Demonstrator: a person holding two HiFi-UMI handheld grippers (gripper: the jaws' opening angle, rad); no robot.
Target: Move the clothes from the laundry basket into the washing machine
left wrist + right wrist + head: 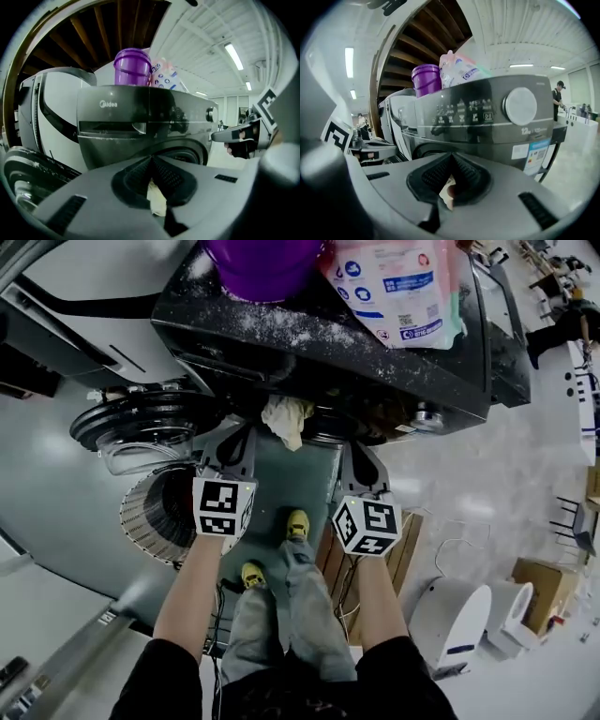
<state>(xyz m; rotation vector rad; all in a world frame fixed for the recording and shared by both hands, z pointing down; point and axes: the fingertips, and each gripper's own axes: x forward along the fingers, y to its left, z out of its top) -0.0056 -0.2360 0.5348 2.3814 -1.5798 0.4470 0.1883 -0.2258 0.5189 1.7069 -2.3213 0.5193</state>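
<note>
Both grippers are up in front of the washer, side by side.

Left gripper: jaws closed, a fold of cream cloth nipped between the pads. Right gripper: jaws also closed, pinching a pale scrap of cloth; a darker reddish bit shows beside it, but what it is can't be told.

From the head view the cloth hangs bunched between the two grippers, just under the washer's front edge and at the mouth of the drum, off the floor.

The round door stands open to the left. A ribbed basket sits on the floor below the door, beside the left gripper.

On top of the washer are a purple tub and a detergent bag, touching.

Yellow shoes are planted on the floor before the machine.
</note>
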